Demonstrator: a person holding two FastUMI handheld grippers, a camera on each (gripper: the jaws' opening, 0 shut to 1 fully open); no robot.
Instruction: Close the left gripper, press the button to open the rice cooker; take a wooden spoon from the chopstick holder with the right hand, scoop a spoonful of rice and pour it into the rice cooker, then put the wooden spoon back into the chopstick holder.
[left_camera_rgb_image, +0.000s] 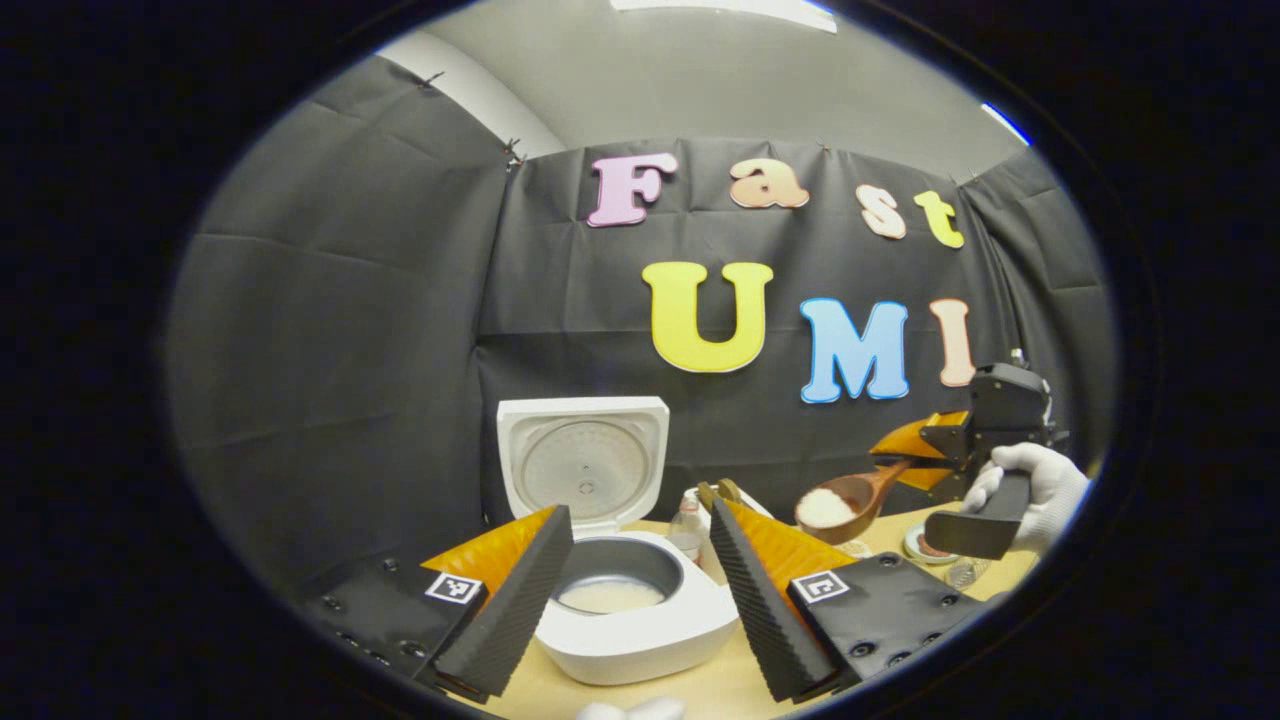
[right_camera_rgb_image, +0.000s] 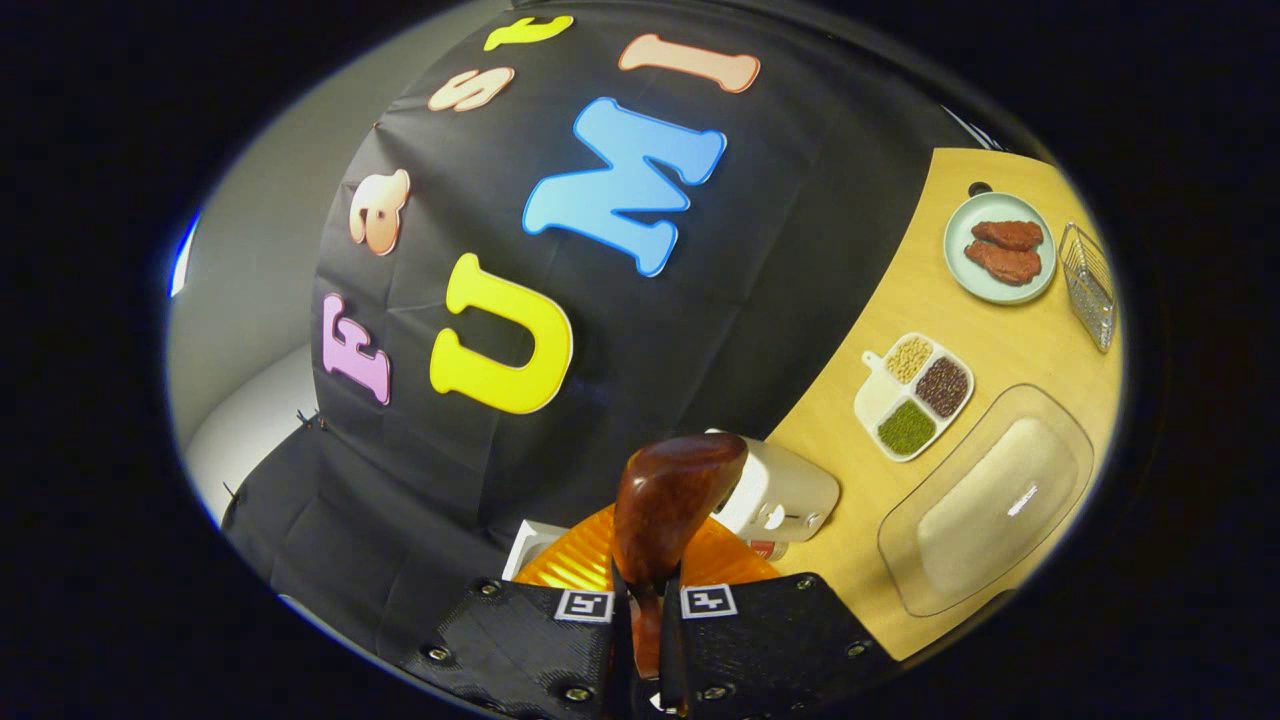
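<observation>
One spoonful of rice (left_camera_rgb_image: 826, 507) hung at three o'clock from the rice cooker (left_camera_rgb_image: 640, 625).
We saw the right gripper (right_camera_rgb_image: 640, 640) clamped tight on the wooden spoon (right_camera_rgb_image: 668, 500); our left gripper (left_camera_rgb_image: 640, 590) gaped wide, empty.

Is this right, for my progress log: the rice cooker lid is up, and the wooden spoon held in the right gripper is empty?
Not quite. The rice cooker lid is up, but the wooden spoon in the right gripper holds a heap of rice, as the left gripper view shows.

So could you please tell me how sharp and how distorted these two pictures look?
Left gripper view: strong fisheye bending, yet the rice cooker and loaded wooden spoon look crisp. Right gripper view: tilted; the table edge curves, and the spoon close to the lens looks soft with glare.
</observation>
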